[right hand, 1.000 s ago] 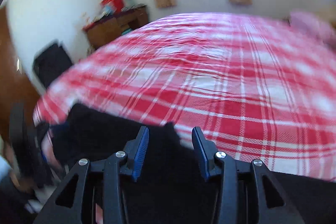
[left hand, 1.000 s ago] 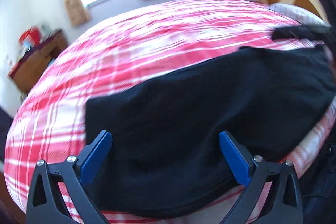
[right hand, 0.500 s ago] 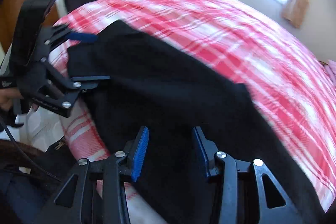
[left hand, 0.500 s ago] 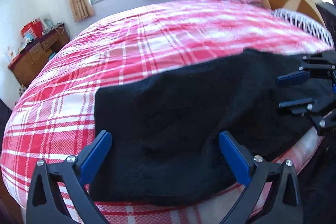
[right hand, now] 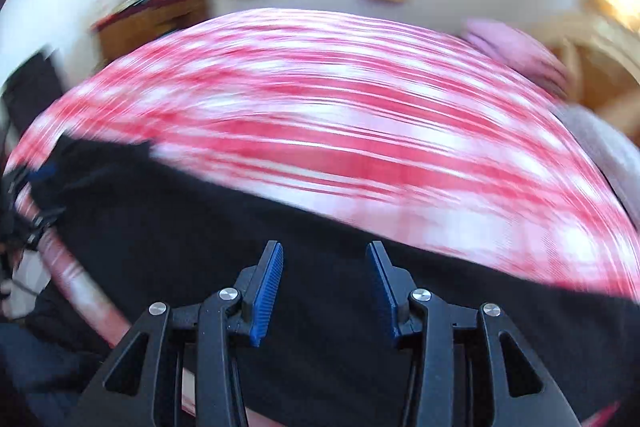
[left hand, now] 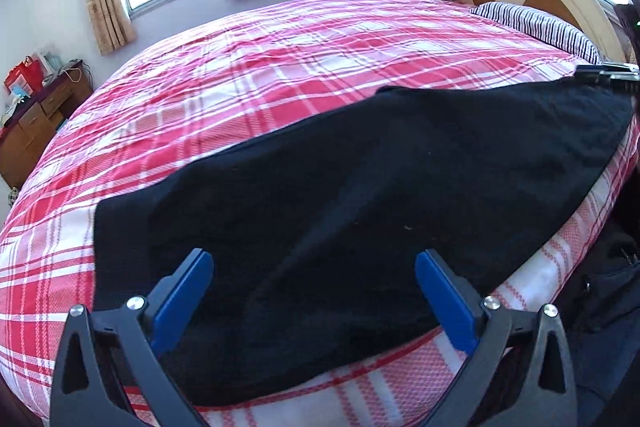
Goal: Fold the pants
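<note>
**Both grippers open over the black pants at the bed's near edge**

The left gripper (left hand: 314,283) hovered with its jaws spread wide, its blue pads (left hand: 182,297) above the black pants (left hand: 380,195) and holding nothing. The right gripper (right hand: 324,287) stood partly open over the same dark cloth (right hand: 200,227), empty as well; its view was badly smeared, so contact could not be judged. The pants lay stretched along the near edge of the bed, on the red plaid cover (left hand: 280,67), one end toward the striped pillow (left hand: 536,23) at the headboard corner. For a clean fold, each gripper would probably need to pinch only the near hem, both layers together, then lift evenly.
</note>
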Motion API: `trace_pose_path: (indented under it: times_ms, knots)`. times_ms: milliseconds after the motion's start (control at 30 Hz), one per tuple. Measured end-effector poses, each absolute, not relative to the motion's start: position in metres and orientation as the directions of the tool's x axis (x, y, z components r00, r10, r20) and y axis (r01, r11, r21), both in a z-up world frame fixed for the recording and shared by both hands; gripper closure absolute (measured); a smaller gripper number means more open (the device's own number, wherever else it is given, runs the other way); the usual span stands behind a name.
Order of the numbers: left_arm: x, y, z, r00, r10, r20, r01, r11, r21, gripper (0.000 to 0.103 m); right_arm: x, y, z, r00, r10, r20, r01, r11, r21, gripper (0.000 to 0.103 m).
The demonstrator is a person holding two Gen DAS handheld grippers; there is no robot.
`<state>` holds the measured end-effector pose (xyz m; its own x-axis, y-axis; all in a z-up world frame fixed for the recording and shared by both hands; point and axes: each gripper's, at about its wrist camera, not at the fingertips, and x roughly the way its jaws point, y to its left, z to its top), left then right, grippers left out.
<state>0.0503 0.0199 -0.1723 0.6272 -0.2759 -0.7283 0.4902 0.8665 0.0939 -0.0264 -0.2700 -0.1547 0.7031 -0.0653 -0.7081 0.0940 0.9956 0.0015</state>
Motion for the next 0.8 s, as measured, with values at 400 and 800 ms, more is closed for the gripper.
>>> trace_pose_path:
  times_ms: [400,800]
  knots:
    - [0.064,0.001,-0.184,0.59,-0.274,-0.76,0.477,0.877,0.055,0.0,-0.121,-0.49,-0.161,0.685,-0.265,-0.679,0.568,0.777,0.27,0.057]
    - [0.069,-0.01,-0.182,0.597,-0.255,-0.761,0.445,0.894,0.05,0.0,-0.23,-0.518,-0.149,0.632,-0.406,-0.66,0.675,0.707,0.212,0.056]
